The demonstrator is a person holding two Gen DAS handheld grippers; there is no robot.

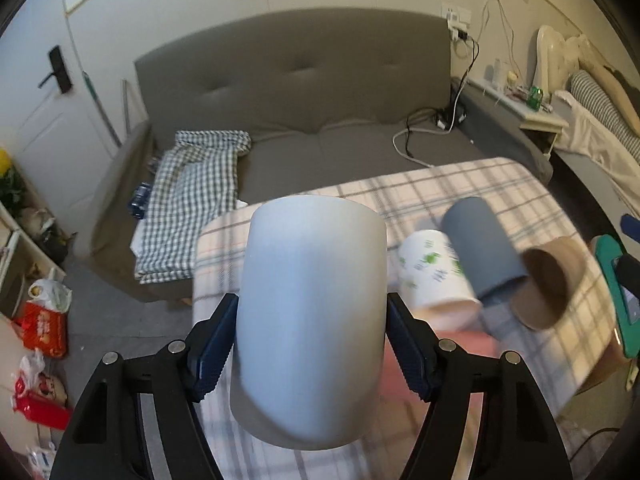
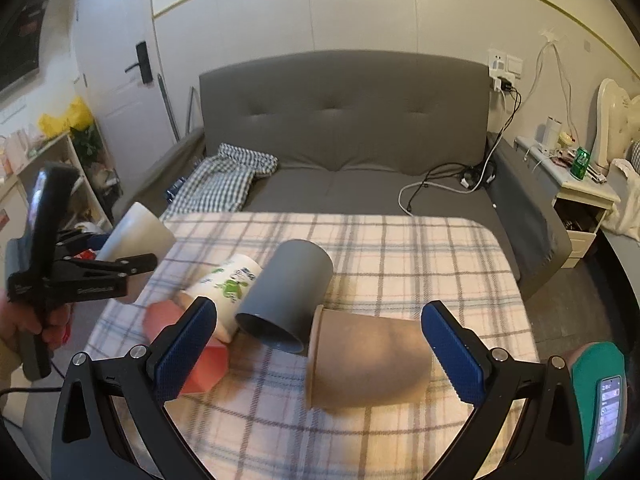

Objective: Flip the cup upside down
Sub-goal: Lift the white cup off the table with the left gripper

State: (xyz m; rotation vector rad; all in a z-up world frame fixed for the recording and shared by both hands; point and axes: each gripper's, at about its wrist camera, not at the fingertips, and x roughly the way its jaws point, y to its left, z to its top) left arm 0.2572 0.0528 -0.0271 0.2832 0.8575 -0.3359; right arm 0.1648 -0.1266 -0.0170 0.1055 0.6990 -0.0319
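Between left jaws: white cup (image 1: 312, 312) (unlabelled)

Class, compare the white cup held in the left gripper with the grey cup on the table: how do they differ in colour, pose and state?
The white cup is pale and plain; the grey cup is dark slate. The white cup is clamped in the left gripper and lifted off the table; the grey cup lies on its side on the checked cloth, untouched. The grey cup leans against a printed cup and a brown cup; the white cup touches no other cup. Both are plain and handleless.
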